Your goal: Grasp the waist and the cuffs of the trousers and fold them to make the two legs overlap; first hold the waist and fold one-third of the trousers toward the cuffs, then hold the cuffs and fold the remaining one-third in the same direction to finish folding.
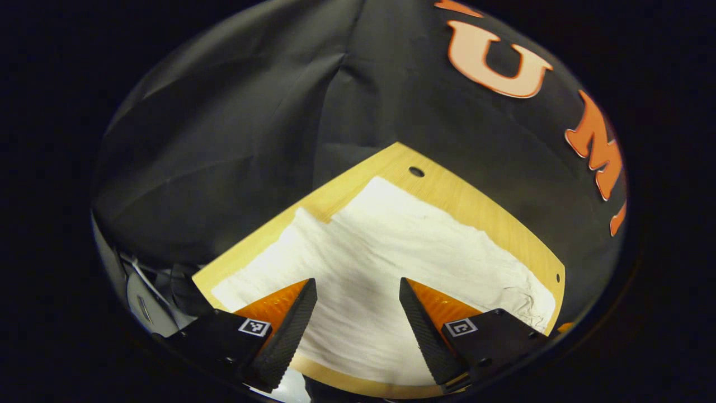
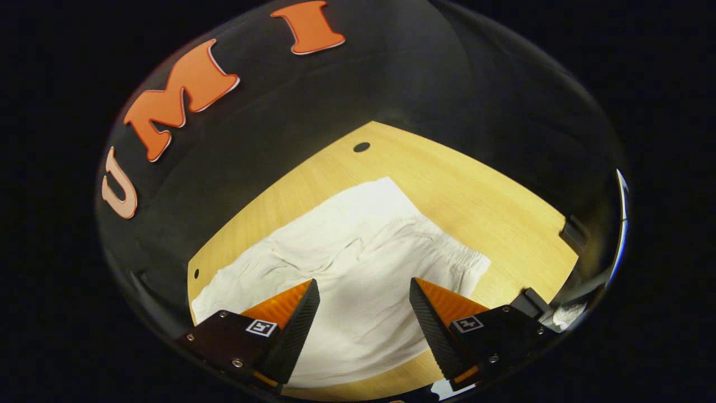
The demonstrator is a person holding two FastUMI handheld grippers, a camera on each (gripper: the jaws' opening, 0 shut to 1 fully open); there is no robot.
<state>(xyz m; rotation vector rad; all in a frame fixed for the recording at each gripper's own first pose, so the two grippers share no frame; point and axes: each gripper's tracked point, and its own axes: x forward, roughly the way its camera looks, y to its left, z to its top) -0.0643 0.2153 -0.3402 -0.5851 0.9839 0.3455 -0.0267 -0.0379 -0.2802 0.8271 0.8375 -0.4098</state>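
Both grippers, left (image 1: 358, 305) and right (image 2: 363, 305), jaws apart above trousers (image 2: 358, 263).

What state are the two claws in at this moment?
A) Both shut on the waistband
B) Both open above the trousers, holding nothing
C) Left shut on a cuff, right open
B: the left claw and right claw both gape, with the white trousers lying flat on the table between their fingers.
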